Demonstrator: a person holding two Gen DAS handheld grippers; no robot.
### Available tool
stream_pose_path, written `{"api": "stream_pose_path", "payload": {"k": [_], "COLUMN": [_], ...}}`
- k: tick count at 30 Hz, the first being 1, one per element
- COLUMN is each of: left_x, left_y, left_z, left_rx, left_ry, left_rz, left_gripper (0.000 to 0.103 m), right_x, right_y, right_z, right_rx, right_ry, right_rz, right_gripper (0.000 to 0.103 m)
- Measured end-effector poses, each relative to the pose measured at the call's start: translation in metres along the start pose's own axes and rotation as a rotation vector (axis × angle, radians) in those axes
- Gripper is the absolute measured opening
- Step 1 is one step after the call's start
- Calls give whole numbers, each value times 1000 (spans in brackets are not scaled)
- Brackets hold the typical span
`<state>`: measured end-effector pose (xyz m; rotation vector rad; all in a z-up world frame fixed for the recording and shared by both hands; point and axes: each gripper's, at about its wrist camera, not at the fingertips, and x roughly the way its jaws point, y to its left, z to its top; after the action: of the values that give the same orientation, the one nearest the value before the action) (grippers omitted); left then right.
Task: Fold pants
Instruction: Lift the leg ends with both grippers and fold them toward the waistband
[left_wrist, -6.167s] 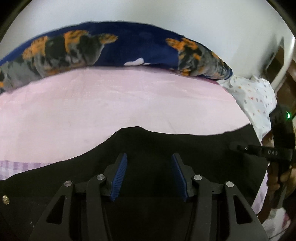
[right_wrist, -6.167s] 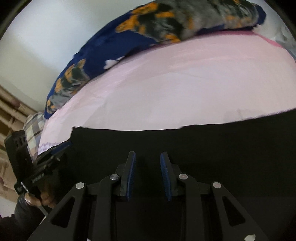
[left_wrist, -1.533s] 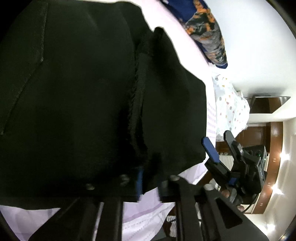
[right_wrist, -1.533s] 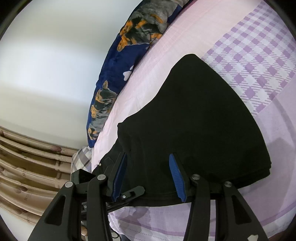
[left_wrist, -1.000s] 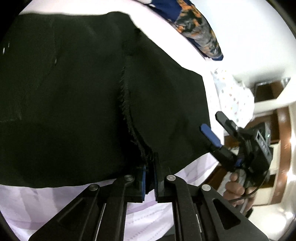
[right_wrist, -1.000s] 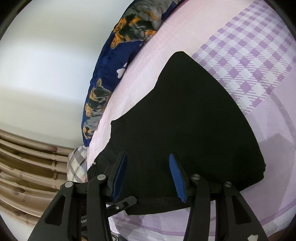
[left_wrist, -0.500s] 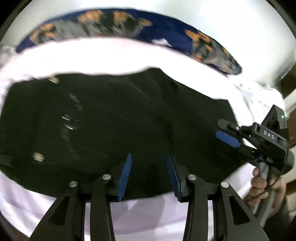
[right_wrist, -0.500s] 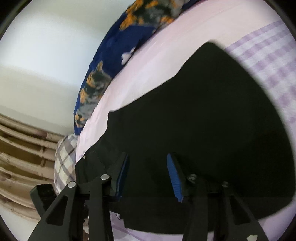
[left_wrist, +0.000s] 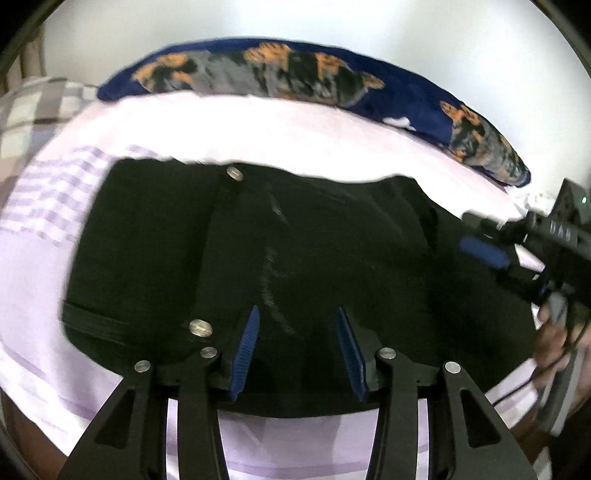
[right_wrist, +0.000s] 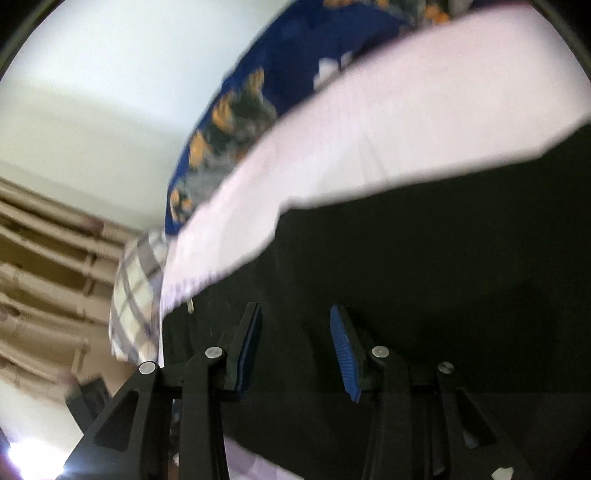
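On smooth pink sheet (left_wrist: 258, 133), matte black pants (left_wrist: 332, 258) lie flat.

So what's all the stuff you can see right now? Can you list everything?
pants: one pair, black, lying folded on the bed sheet, under both grippers
metal buttons: two, silver, on the pants' left part
bed sheet: one, pale pink with purple checks at its left, under the pants
blanket: one, dark blue with orange and grey animals, along the far side of the bed by the wall
checked cloth: one, grey and white, at the bed's left end
curtain: one, beige, far left
left gripper: black with blue pads, jaws opening, nothing between them
right gripper: black with blue pads, open, empty
hand: one, holding the right gripper's handle
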<state>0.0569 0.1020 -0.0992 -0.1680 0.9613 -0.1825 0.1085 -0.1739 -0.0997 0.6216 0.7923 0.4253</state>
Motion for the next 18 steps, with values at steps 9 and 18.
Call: {"api": "stream_pose_path", "payload": {"k": [9, 18], "left_x": [-21, -52], "left_y": [41, 94], "left_z": [4, -19], "left_rx": [-105, -299], "left_ry": [-55, -22], "left_rz": [-1, -105], "left_gripper": [46, 46], "right_x": [36, 16], "right_y": [1, 13], "right_z": [8, 4], "right_rx": [-26, 0], "right_ry": [59, 50], "right_rz": [-97, -46], "right_gripper": [38, 47]}}
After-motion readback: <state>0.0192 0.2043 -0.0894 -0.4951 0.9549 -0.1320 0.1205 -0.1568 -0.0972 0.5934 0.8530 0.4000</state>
